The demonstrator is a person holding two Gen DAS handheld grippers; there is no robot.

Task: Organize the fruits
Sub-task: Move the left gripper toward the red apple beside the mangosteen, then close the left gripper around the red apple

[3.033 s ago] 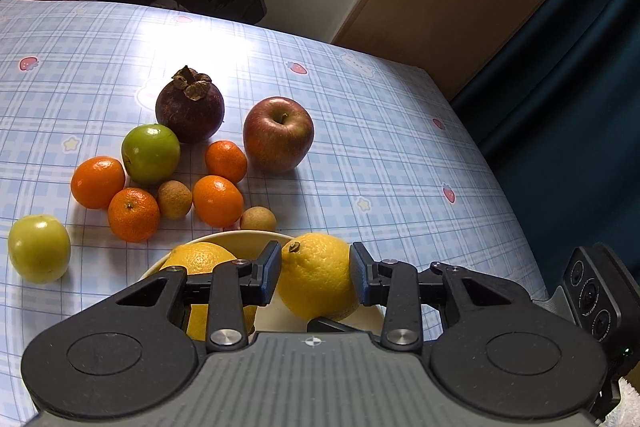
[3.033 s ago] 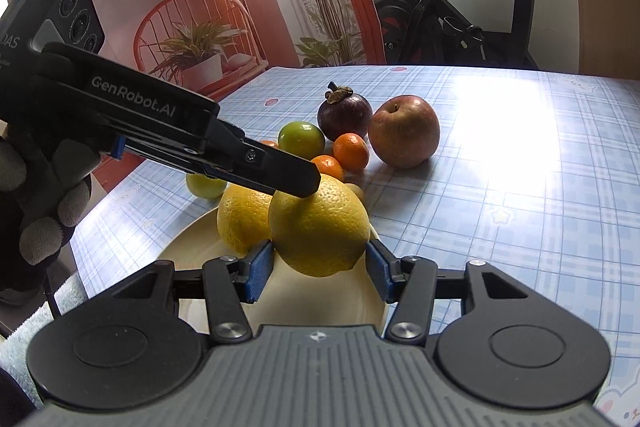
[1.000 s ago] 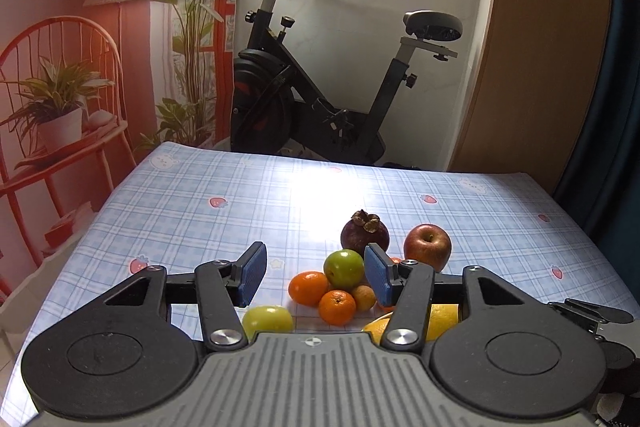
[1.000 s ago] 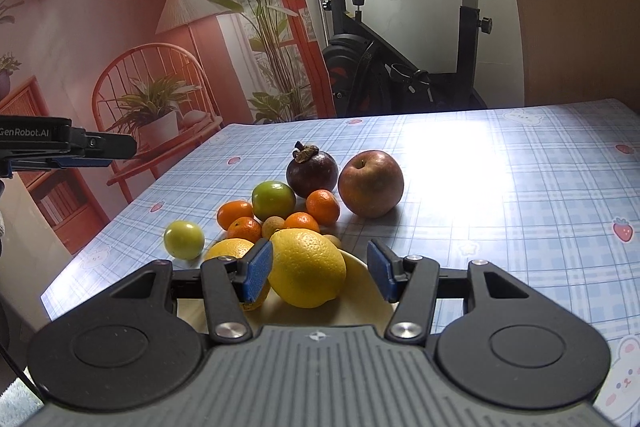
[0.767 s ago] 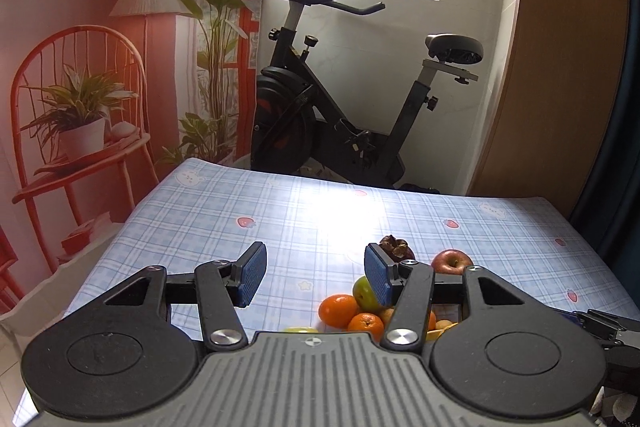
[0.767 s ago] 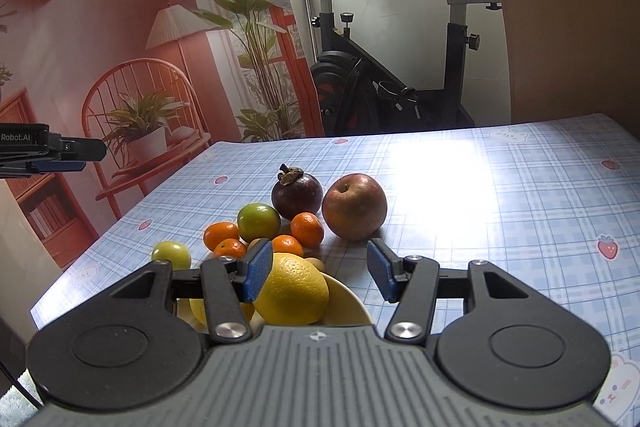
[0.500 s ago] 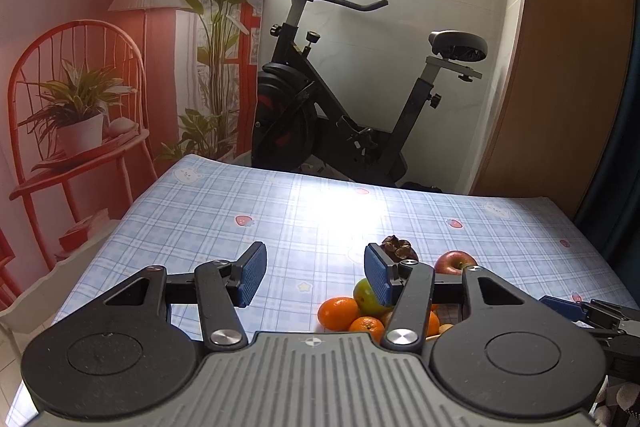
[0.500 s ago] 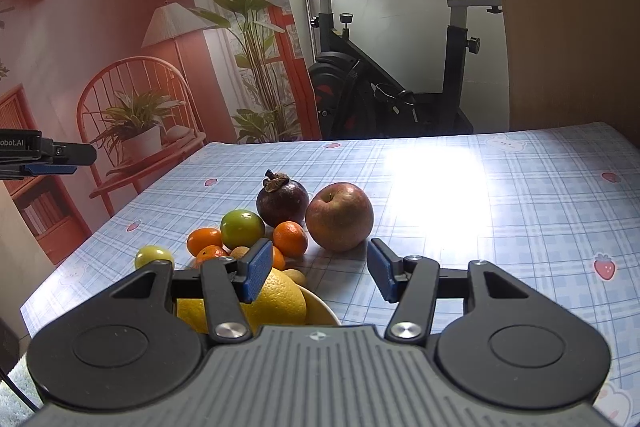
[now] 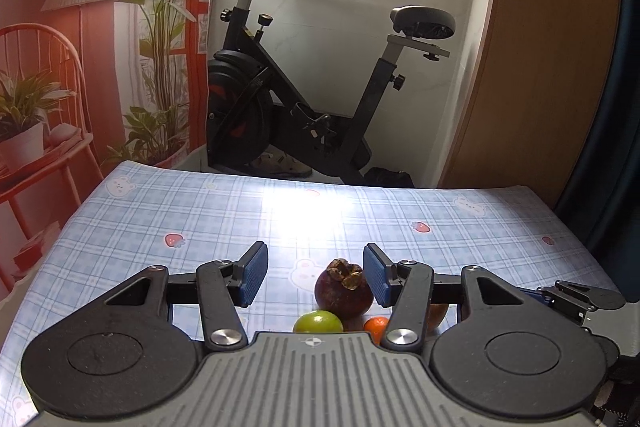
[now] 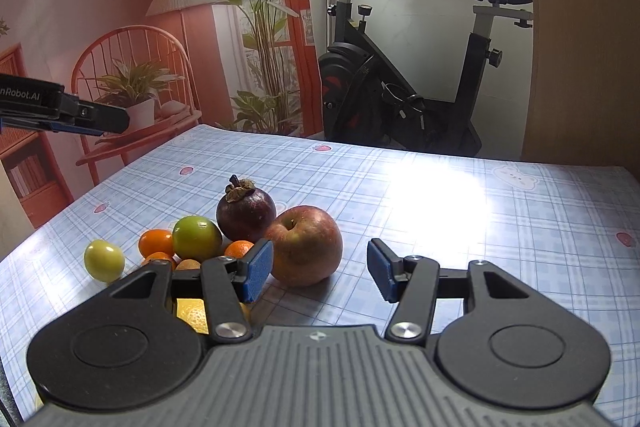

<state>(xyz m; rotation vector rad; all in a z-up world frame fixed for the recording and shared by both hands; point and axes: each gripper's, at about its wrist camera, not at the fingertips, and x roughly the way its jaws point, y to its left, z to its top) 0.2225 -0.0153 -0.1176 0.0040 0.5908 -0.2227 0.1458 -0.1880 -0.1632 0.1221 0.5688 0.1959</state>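
Hovering with jaws apart and empty, the right gripper [image 10: 316, 273] faces the apple [image 10: 307, 245] just ahead and slightly left on the checked tablecloth [image 10: 460, 227], beside the mangosteen [image 10: 245, 213], while the open left gripper [image 9: 315, 274] hangs higher.

A dark purple mangosteen [image 10: 246, 213] with a dry brown calyx stands upright, touching a red-yellow apple [image 10: 308, 246] on its right. Beside them cluster a green round fruit [image 10: 197, 238], small oranges [image 10: 156, 242] and a pale green fruit [image 10: 104, 260] set apart. A yellow patch [image 10: 192, 313], probably a lemon, peeks nearest.
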